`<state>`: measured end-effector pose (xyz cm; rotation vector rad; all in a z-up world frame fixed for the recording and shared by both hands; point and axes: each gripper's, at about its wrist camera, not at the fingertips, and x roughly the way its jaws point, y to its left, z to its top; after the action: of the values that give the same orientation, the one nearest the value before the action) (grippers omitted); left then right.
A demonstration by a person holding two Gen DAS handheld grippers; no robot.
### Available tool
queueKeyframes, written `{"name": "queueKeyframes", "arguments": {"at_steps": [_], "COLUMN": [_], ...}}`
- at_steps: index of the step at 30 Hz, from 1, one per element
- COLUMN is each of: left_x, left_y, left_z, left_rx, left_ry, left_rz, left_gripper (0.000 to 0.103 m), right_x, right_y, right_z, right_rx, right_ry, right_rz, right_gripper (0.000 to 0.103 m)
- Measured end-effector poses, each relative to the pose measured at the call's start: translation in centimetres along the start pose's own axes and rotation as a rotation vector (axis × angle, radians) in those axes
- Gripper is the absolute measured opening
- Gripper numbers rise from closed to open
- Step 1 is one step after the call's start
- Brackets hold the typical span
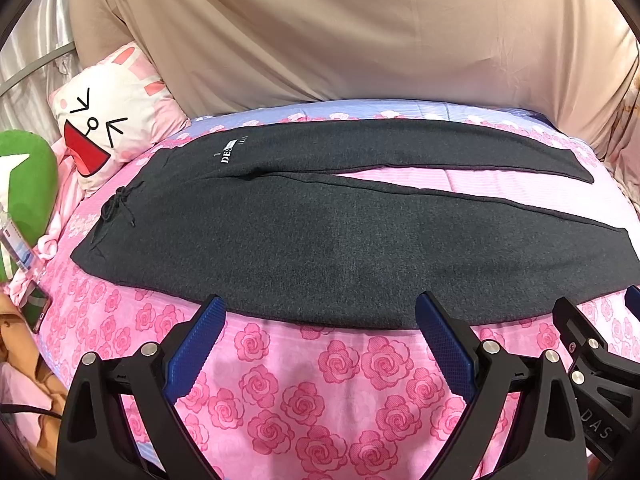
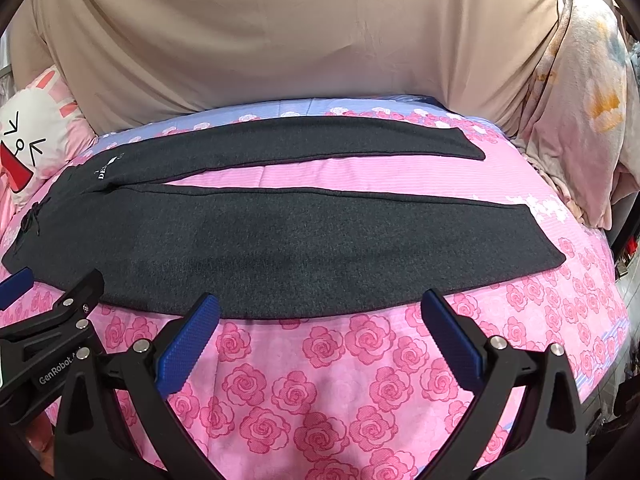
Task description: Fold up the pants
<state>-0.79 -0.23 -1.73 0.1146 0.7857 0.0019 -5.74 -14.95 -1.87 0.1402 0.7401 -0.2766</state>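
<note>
Dark grey pants [image 1: 320, 248] lie flat on the pink rose bedsheet [image 1: 288, 392], waistband with drawstring at the left, both legs spread to the right with a gap between them. They also show in the right wrist view [image 2: 304, 256]. My left gripper [image 1: 320, 312] is open and empty, its blue pads just short of the near leg's front edge. My right gripper [image 2: 320, 306] is open and empty, also at the near leg's front edge, further right. The right gripper shows in the left wrist view [image 1: 592, 316]. The left gripper shows in the right wrist view [image 2: 56, 284].
A rabbit-face pillow [image 1: 108, 120] and a green cushion [image 1: 24, 176] lie at the left by the waistband. A phone [image 1: 36, 308] lies at the left bed edge. A beige sheet [image 1: 360, 32] hangs behind the bed. A floral quilt [image 2: 576, 100] is piled at the right.
</note>
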Motion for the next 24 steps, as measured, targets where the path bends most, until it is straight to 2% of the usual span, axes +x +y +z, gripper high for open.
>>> {"name": "queueKeyframes", "arguments": {"at_steps": [24], "left_x": [0.1], "left_y": [0.52], "left_z": [-0.06], "left_rx": [-0.001], "left_ry": [0.005], "left_rz": [0.001], "left_gripper": [0.094], "right_x": [0.41], "right_y": [0.55], "right_z": [0.1], "right_rx": [-0.005], "right_ry": [0.01], "right_rz": [0.001], "right_gripper": [0.098]}}
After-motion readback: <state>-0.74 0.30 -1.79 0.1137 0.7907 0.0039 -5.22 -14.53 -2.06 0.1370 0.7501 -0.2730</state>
